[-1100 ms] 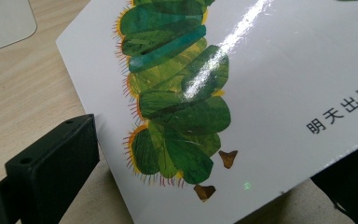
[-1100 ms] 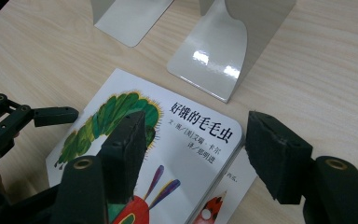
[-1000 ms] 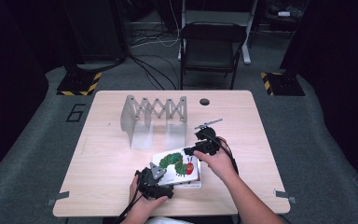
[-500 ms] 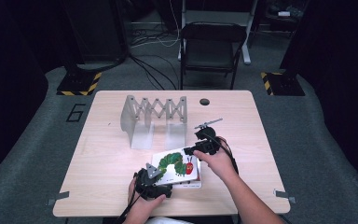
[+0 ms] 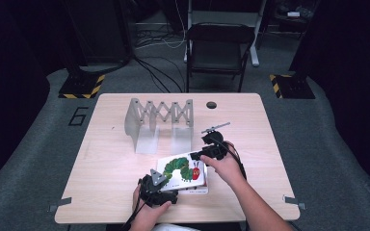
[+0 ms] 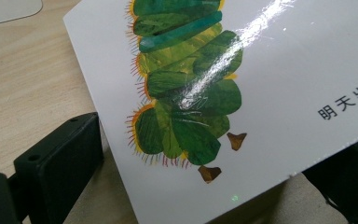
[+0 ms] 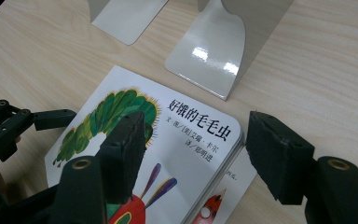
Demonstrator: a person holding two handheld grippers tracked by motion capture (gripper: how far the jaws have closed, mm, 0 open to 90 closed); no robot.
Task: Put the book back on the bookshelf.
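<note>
While both hands work at the near edge of the wooden table (image 5: 111, 159), the item at issue is a white picture book (image 5: 183, 171) lying flat near the front middle of the tabletop, its cover showing a green caterpillar with a red head and a line of printed characters. In the right gripper view the book (image 7: 168, 140) appears thick, its cover sitting just above a second page or a second book beneath; which of the two cannot be told. Left gripper (image 5: 160, 188): held at the book's near left corner; in the left gripper view its jaws stand spread wide, one black jaw to each side of the cover's corner (image 6: 205, 140), which reaches in between them and looks slightly raised from the table; no jaw presses on it. Right gripper (image 7: 196, 149): positioned at the book's far right edge, jaws parted, one over the cover and one just beyond the edge, neither clearly touching; in the high view it sits at that edge (image 5: 203, 155) with its cable looping behind the hand. Other items: a grey metal expanding bookend rack (image 5: 159, 122) standing upright behind the book, two flat foot plates resting on the table toward it; a black folding chair (image 5: 217, 48) past the far edge; cables (image 5: 159, 38) on the grey floor.
</note>
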